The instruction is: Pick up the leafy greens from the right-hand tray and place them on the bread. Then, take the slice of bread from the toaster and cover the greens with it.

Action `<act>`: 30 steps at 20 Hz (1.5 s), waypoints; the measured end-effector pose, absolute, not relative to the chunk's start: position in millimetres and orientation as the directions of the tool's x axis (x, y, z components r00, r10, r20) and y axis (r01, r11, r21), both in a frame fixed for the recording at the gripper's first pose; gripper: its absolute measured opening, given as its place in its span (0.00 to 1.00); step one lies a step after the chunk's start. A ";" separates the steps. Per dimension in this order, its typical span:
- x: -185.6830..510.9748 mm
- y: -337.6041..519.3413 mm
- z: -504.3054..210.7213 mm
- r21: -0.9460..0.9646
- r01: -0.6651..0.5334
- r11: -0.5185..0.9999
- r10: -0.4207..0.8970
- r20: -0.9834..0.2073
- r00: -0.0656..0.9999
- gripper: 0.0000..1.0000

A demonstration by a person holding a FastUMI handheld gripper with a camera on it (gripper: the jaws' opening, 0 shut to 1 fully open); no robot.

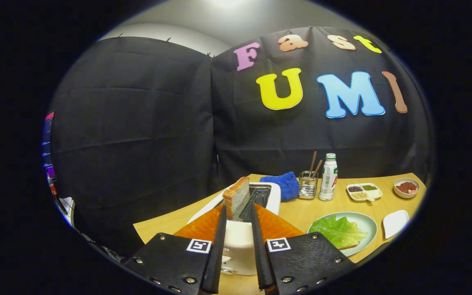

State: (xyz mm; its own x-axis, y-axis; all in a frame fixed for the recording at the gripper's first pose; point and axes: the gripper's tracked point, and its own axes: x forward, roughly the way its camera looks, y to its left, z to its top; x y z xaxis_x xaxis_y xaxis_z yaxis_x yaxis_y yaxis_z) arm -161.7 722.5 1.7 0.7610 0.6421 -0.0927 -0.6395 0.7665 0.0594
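Note:
A toasted bread slice stands on edge between the fingertips of my gripper, which is shut on it, one finger pressing each face. The slice sits just over the top of the white toaster, whose open slot shows right behind it. To the right of the fingers, a green plate holds a leafy green spread over another bread slice, whose crust edge peeks out underneath.
An orange mat lies under the toaster. Beyond it are a blue cloth, a metal utensil holder, a white bottle, a divided dish and a small bowl. A white dish sits right of the plate.

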 end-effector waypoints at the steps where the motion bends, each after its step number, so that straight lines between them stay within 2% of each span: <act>1: -157.9 727.8 3.9 0.049 -0.629 0.776 0.631 -0.084 0.772 0.35; 11: -120.4 769.2 -12.0 0.008 -0.547 0.837 0.542 -0.147 0.827 0.35; 13: -125.0 771.4 -12.3 0.046 -0.555 0.831 0.555 -0.150 0.818 0.15; 15: -122.1 768.3 -7.7 0.057 -0.545 0.836 0.548 -0.134 0.826 0.15; 16: -122.9 770.1 -6.6 0.058 -0.553 0.831 0.555 -0.133 0.821 0.06; 26: -124.6 752.0 58.5 0.029 -0.589 0.807 0.590 -0.022 0.807 0.07; 30: -121.4 738.2 75.7 0.014 -0.587 0.809 0.587 -0.012 0.809 0.07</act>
